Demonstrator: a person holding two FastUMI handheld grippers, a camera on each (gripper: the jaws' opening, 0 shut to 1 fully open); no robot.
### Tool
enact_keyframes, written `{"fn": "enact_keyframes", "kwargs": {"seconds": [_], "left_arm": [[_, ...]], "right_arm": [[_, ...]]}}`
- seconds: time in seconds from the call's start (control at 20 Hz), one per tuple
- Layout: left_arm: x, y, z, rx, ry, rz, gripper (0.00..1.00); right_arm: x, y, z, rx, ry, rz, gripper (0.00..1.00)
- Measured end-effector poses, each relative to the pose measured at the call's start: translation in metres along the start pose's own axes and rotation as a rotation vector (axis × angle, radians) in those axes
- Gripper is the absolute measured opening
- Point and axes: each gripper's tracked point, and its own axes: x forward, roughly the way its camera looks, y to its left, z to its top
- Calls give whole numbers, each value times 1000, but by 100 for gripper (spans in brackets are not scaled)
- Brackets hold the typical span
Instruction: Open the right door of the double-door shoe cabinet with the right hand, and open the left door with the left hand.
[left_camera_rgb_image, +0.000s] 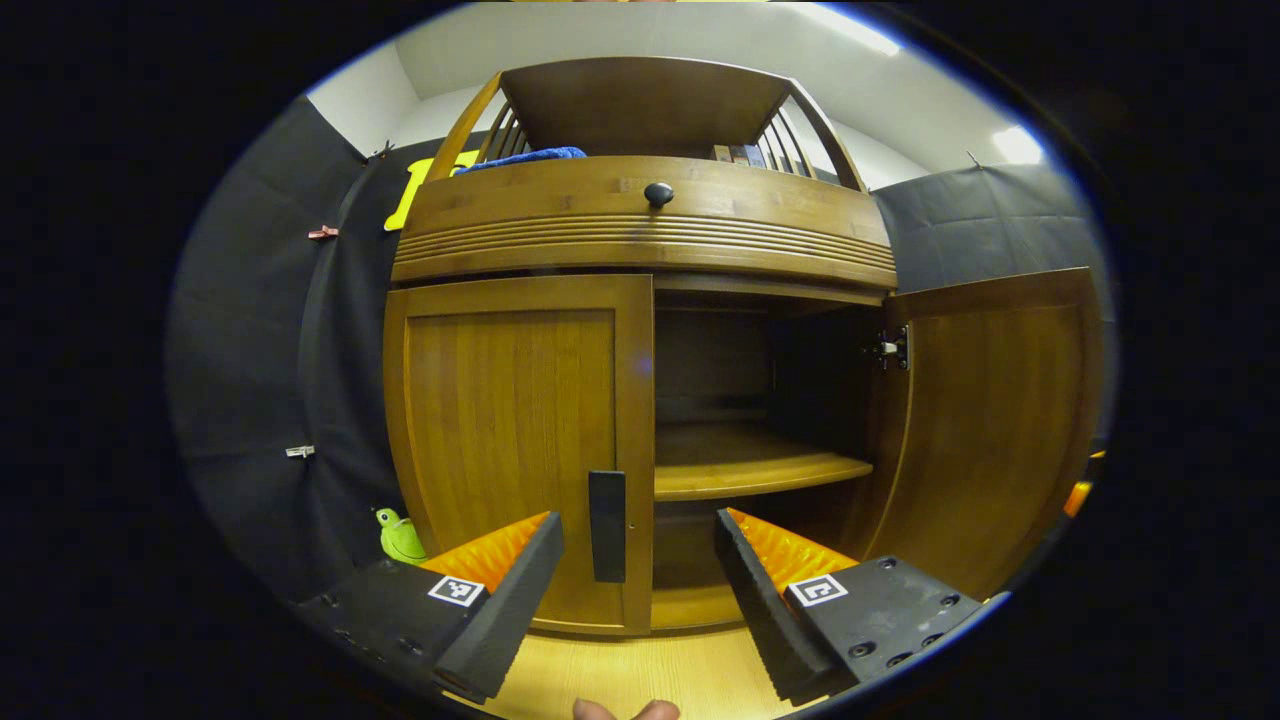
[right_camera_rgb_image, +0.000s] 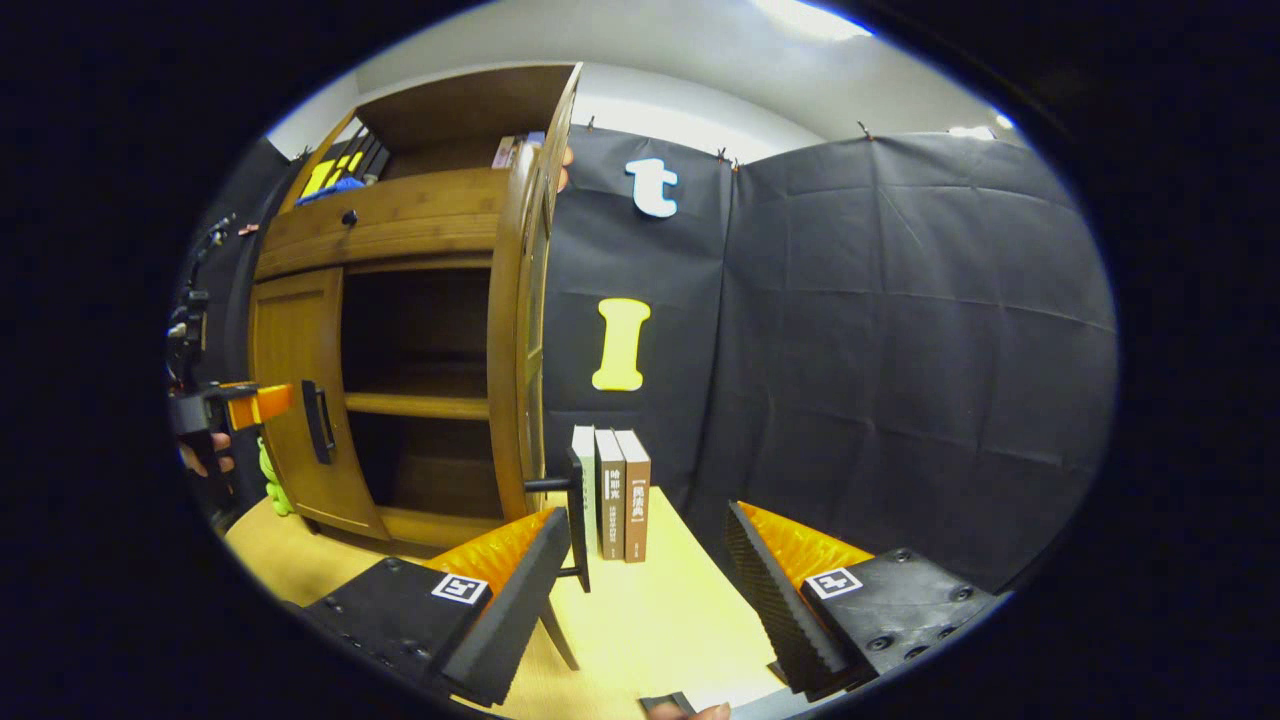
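The right door (left_camera_rgb_image: 1000, 420) stands swung wide, leaving the cabinet's right bay open above and below a bare shelf (left_camera_rgb_image: 750, 470). The left door (left_camera_rgb_image: 510, 450) is shut, its black handle (left_camera_rgb_image: 606, 525) standing clear between the spread fingers of the left gripper (left_camera_rgb_image: 635, 570). Three upright books (right_camera_rgb_image: 612, 492) crowd the open door's edge beside its handle (right_camera_rgb_image: 572, 520), near the right gripper (right_camera_rgb_image: 645, 560)

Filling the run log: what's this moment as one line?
right door: open | left door: closed | left hand-held gripper: open, facing left door handle | right hand-held gripper: open, near right door
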Motion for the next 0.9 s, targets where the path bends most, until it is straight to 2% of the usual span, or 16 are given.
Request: {"fn": "enact_keyframes", "kwargs": {"seconds": [0.05,0.1,0.15,0.25,0.3,0.4,0.45,0.6,0.8,0.9], "left_arm": [[6,3,-3,-1,-2,3,95],[13,5,-6,0,-4,8,92],[21,8,-8,3,-3,13,95],[38,12,-14,10,5,9,92],[46,15,-18,14,6,12,93],[60,19,-24,24,7,19,87],[67,20,-27,25,10,22,82],[89,27,-41,18,37,37,74],[106,30,-58,18,66,48,63],[115,30,-59,14,68,54,54]], "right_arm": [[-6,0,5,0,-21,11,99],[-10,-1,8,-5,-38,16,95],[-13,-2,9,-14,-39,18,99],[-19,-1,9,-19,-34,24,96],[-20,0,13,-15,-40,27,98],[-19,-1,14,-16,-41,21,95],[-19,-1,14,-20,-41,16,96],[-18,-2,15,-25,-43,8,98],[-14,-4,13,-37,-46,-10,98],[-13,-4,12,-37,-37,-16,96]]}}
